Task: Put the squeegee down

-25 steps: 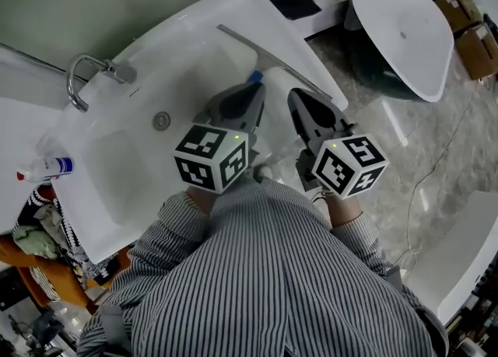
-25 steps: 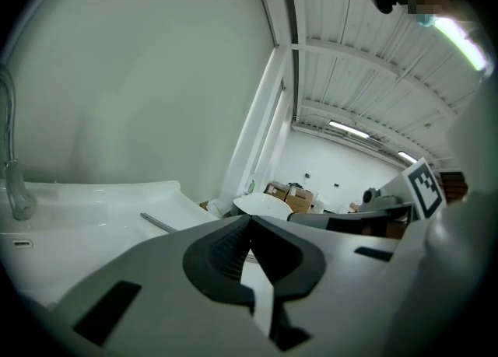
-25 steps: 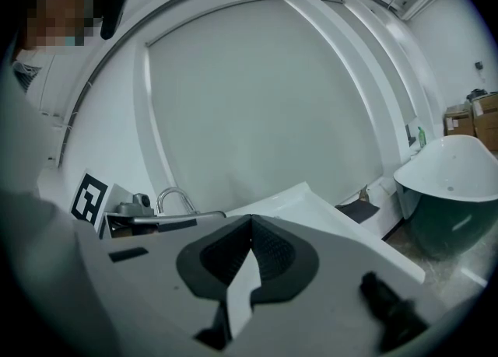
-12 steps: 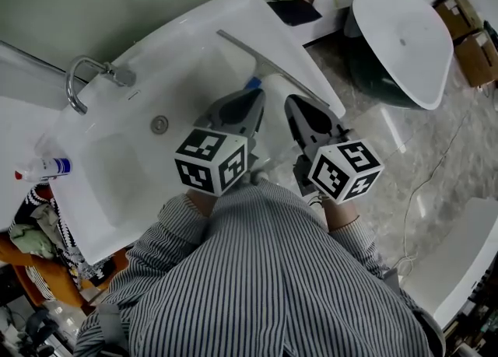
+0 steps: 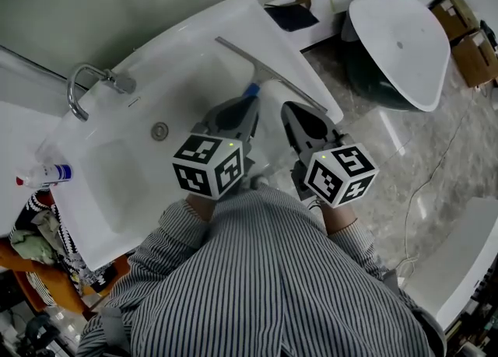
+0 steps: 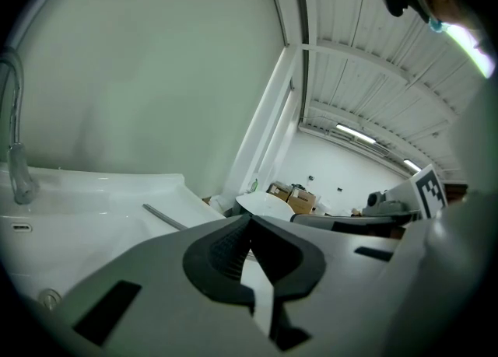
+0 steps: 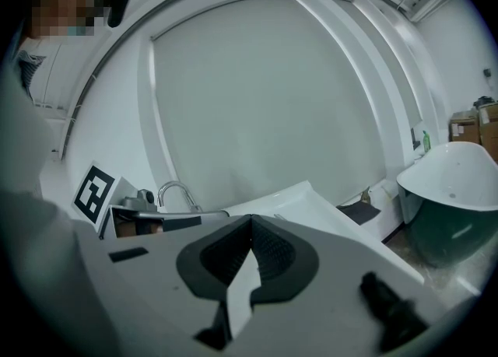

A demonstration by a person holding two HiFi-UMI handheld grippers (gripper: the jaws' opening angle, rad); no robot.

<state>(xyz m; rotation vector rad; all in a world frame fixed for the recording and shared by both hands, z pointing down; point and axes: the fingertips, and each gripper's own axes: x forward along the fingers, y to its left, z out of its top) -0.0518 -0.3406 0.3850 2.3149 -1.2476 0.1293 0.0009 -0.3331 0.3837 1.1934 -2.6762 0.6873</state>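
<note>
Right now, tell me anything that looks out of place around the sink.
The squeegee lies loose on the right side of the sink. A spray bottle seems to lie on its side at the left. A second basin stands apart on the floor at the right.

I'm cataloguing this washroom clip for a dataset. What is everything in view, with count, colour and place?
sink: one, white, centre, under the grippers
tap: one, chrome, at the sink's back left
drain: one, metal, in the sink's bottom
squeegee: one, grey blade with blue handle, lying at the sink's right side
spray bottle: one, white with blue band, left of the sink
basin: one, white, on a dark base, upper right
boxes: two, brown, far upper right
clothes: one heap, mixed colours, lower left
shirt: one, striped, on the person, bottom
left gripper: one, grey, shut, empty
right gripper: one, grey, shut, empty
</note>
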